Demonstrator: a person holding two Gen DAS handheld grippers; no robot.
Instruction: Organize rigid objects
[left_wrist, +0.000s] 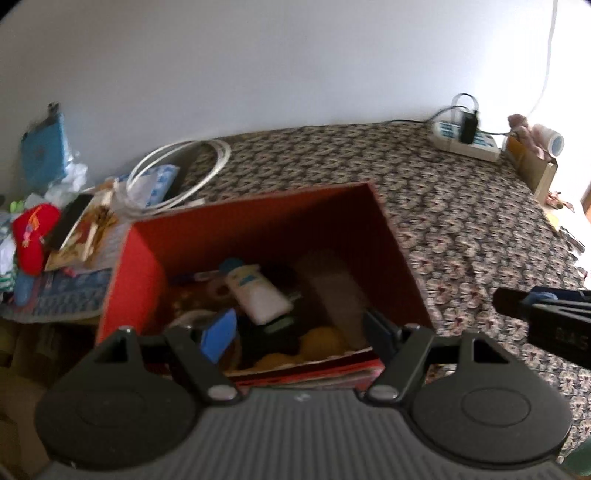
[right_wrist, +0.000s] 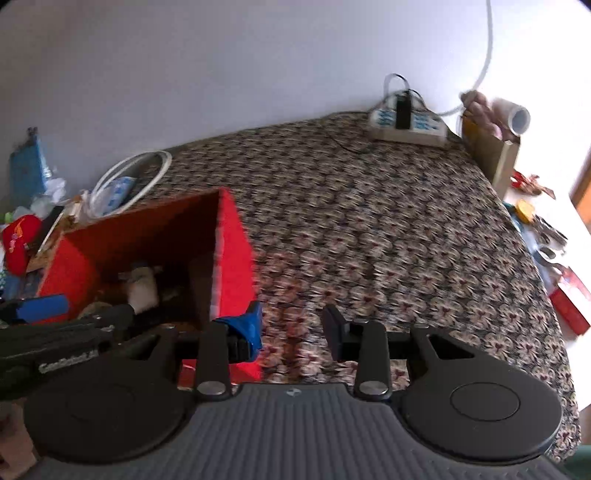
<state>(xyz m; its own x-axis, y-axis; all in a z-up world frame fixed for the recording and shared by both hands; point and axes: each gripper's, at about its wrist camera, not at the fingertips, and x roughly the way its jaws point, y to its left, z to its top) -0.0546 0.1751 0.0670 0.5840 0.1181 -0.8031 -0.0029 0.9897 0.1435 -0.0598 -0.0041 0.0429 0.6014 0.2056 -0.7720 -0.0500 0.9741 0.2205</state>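
A red open box (left_wrist: 140, 258) stands on the patterned tablecloth (left_wrist: 461, 229). Inside lie a white bottle with a blue cap (left_wrist: 258, 291), yellow round things (left_wrist: 321, 341) and other dark items. My left gripper (left_wrist: 295, 328) hangs open and empty over the box's near edge. My right gripper (right_wrist: 291, 328) is open and empty just right of the box (right_wrist: 232, 258), above the cloth (right_wrist: 406, 240). The left gripper shows at the left edge of the right wrist view (right_wrist: 66, 317).
A coiled white cable (left_wrist: 177, 173) and a clutter pile with a red cap (left_wrist: 35, 236) lie left of the box. A power strip (left_wrist: 465, 142) and a cardboard box (left_wrist: 532, 162) sit at the far right. Small items (right_wrist: 546, 251) lie beyond the right edge.
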